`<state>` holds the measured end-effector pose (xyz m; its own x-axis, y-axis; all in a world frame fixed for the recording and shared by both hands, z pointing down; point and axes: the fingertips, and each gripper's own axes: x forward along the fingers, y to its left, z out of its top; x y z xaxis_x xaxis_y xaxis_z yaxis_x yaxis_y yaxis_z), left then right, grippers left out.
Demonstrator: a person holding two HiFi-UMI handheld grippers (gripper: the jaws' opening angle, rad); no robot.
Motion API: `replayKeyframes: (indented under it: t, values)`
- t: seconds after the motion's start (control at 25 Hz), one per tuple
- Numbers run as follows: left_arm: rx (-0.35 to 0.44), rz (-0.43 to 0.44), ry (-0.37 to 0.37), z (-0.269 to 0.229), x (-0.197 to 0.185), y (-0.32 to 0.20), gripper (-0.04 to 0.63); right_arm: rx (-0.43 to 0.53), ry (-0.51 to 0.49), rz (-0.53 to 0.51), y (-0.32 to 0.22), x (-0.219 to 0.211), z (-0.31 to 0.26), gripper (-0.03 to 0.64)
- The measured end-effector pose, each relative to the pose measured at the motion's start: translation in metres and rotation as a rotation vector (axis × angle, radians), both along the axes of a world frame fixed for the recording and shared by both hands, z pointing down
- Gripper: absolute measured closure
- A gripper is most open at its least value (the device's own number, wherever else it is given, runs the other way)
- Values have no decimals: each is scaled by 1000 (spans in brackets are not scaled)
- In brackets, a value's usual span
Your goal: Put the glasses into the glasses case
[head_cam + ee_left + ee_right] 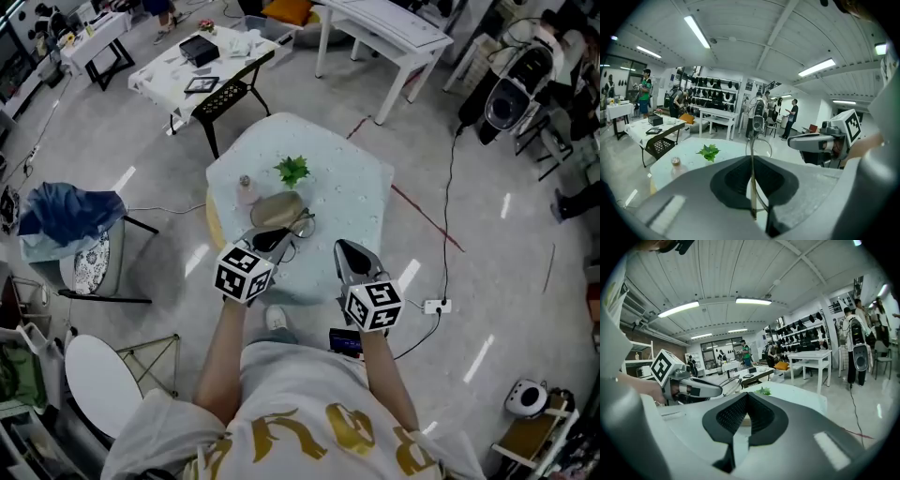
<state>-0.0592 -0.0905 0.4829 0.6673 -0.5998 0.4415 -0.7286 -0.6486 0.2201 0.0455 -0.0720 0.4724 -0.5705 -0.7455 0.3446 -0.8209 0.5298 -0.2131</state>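
Left gripper view shows the left gripper (753,159) pinching the glasses (751,183) by one thin arm just beside the case (275,208); they look light, springy and fragile, so that gentle hold suits, while the right gripper (746,394) is pressed together, empty

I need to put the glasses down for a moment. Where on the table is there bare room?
The right half of the table, right of the plant and beyond the right hand-held gripper, is bare. The left-centre is crowded: bottle, glasses case, and the glasses held in the left hand-held gripper.
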Motion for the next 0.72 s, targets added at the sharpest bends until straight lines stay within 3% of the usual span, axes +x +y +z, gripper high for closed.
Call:
replayKeyframes:
  t: [0.4, 0.72]
  values:
    - [-23, 107, 8, 14, -35, -39, 580, 16, -6, 104, -31, -32, -3, 594]
    - [-38, 134, -6, 25, -45, -43, 581, -8, -2, 161, -26, -26, 9, 594]
